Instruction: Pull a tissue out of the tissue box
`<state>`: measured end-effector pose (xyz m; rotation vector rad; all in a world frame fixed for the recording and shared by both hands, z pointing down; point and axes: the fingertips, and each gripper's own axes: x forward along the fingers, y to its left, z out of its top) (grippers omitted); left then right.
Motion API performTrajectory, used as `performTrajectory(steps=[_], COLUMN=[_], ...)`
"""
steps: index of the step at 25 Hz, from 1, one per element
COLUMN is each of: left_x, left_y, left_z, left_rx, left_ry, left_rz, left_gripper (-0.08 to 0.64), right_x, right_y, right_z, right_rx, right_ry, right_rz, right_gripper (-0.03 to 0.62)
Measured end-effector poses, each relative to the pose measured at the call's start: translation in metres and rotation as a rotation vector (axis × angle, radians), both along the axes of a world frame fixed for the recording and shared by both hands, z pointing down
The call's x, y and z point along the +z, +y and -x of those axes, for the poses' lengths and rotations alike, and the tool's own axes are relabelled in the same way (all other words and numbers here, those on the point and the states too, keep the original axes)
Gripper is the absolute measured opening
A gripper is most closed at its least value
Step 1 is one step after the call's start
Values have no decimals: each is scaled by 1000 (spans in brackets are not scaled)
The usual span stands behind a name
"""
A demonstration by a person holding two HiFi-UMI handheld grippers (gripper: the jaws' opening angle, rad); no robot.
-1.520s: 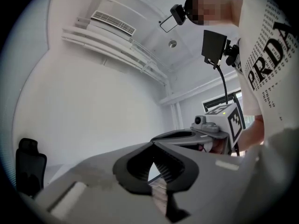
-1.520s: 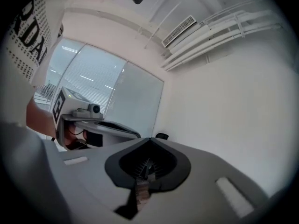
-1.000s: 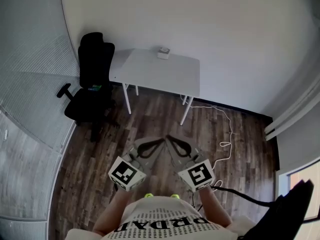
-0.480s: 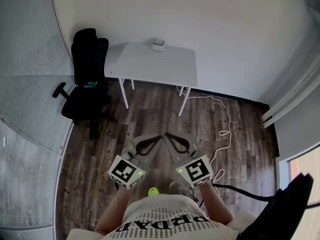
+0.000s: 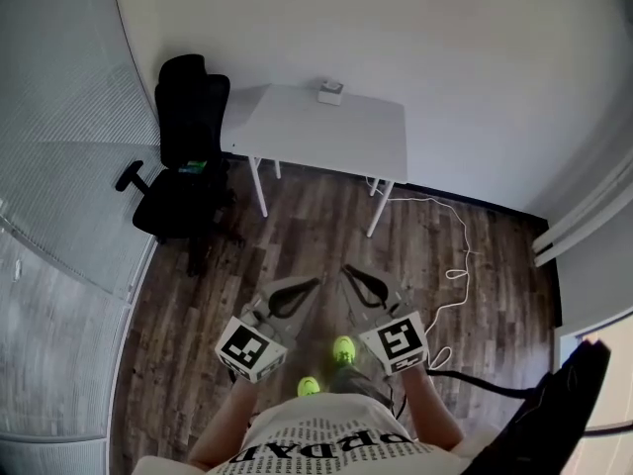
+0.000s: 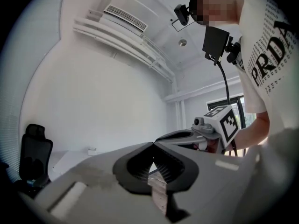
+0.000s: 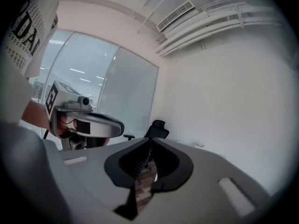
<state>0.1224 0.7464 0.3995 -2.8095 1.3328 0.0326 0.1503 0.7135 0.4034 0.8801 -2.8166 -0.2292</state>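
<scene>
Tissue box (image 5: 330, 92) sits on the desk's (image 5: 326, 142) far edge by the wall (image 5: 396, 28), with a chair (image 5: 188, 156) beside the desk and wood floor (image 5: 316, 226) between the box and both grippers. Empty, the left gripper (image 5: 316, 282) is closed (the right gripper (image 5: 344, 269) has just begun parting, its tips all but touching, nothing between).

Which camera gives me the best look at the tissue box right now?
The head view: the tissue box sits in plain sight at the far edge of the white table. Each gripper view shows it only as a tiny pale speck far off.
</scene>
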Motion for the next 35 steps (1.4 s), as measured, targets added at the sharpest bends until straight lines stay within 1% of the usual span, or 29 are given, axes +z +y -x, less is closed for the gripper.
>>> performTrajectory(steps=[3,7,14,18,20,23,25,27,32,35], left_x=[2,8,8,6,9,12,7,5,11,11], left_y=[-18,-54,-128,-170,-188,-214,-231,-245,-261,-270], left_z=[7,2,-24,-40,-45,-52,-56,-57,-53,-47], left_rx=[-29,-31,-33,-48,-59,-91,-110,-124,-127,-135], left_ry=[15,6,-8,-9,-13,-18,-9,-2,-14,7], left_rz=[27,41,39,40,45,53,50,47,46,45], left_gripper=[-3,-3,-3,-3,-3,-3,-3,-3,-3,-3], right_x=[4,9,7,5,5,7,9,11,15,17], right_y=[-21,-56,-129,-172,-191,-216,-231,-246,-266,-275], right_z=[2,-4,-28,-44,-50,-58,-63,-65,-63,-55], right_rx=[-10,-4,-35,-54,-61,-72,-88,-99,-100,-106], right_ry=[3,-21,-3,13,7,-33,-13,14,-1,-10], right_rz=[7,47,54,46,49,65,59,49,67,80], right_gripper=[26,35,35,35,35,38,38,38,38,38])
